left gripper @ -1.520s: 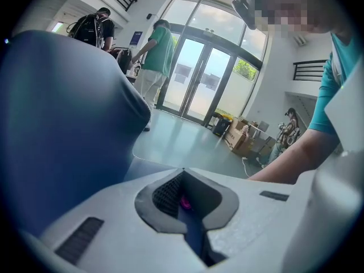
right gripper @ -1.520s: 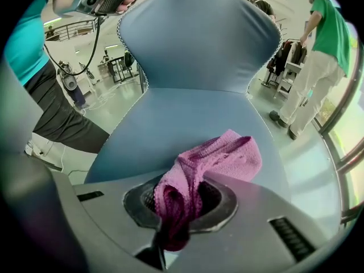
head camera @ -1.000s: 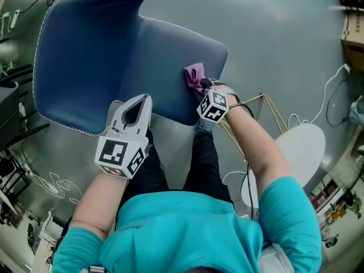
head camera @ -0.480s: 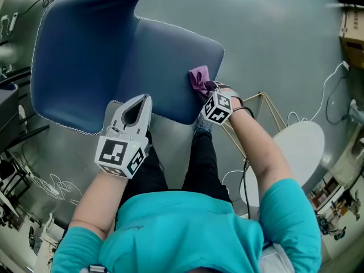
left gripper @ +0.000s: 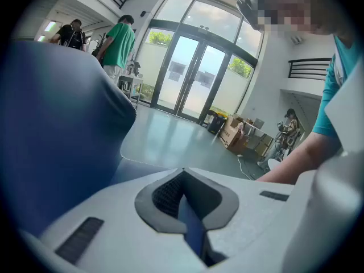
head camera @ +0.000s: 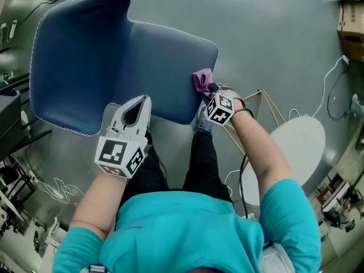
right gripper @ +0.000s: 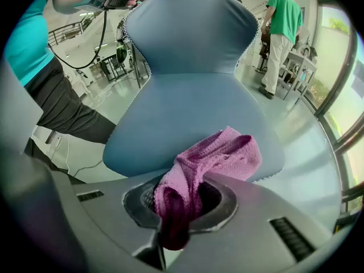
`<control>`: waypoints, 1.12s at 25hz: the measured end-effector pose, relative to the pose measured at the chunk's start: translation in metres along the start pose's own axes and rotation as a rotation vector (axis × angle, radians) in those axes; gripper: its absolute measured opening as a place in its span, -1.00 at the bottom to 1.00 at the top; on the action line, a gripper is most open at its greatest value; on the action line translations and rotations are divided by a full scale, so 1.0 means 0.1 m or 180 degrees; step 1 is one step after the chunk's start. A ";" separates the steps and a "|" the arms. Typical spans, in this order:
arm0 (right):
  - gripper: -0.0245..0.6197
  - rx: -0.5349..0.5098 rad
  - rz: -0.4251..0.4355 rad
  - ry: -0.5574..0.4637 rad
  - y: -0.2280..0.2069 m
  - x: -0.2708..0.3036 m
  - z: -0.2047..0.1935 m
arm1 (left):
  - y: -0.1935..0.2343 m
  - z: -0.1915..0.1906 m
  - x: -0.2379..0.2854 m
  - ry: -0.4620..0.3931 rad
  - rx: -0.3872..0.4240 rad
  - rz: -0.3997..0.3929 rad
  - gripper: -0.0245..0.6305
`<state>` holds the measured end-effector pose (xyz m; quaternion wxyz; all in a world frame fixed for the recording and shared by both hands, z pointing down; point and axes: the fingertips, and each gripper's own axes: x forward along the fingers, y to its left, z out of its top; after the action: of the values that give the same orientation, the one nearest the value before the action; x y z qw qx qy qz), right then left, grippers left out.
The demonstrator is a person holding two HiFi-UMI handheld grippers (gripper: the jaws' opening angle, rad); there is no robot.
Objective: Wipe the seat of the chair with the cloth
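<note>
Right gripper (head camera: 210,90): my jaws clamped on the bunched cloth (right gripper: 219,152).
Left gripper (head camera: 142,99): jaws together, empty.
Cloth: soft, light, limp; at seat (head camera: 165,61)'s near right corner.
Hold: bunched end.

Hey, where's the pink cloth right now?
In the head view, the pink cloth is just right of centre. It is pinched in the right hand-held gripper at the right-hand edge of the blue chair seat.
</note>
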<state>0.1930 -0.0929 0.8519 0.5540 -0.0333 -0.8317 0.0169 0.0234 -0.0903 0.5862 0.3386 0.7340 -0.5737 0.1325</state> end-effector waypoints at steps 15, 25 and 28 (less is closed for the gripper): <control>-0.75 -0.0188 0.0201 0.0389 -0.02 -0.29 -0.52 | -0.46 0.03 -0.02 0.0065 0.0109 0.0181 -0.97; -0.75 -0.0241 0.0100 -0.0074 0.02 -0.71 -0.09 | -0.58 -0.22 -0.24 0.0029 -0.0006 0.0120 -0.97; -0.75 -0.0147 0.0099 -0.0436 0.14 -0.73 0.36 | -0.47 -0.29 -0.35 -0.0015 -0.0021 0.0111 -0.97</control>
<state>0.1883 -0.0837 0.7695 0.4946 -0.0577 -0.8672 0.0086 0.0622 -0.0399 0.5713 0.3373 0.7231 -0.5876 0.1348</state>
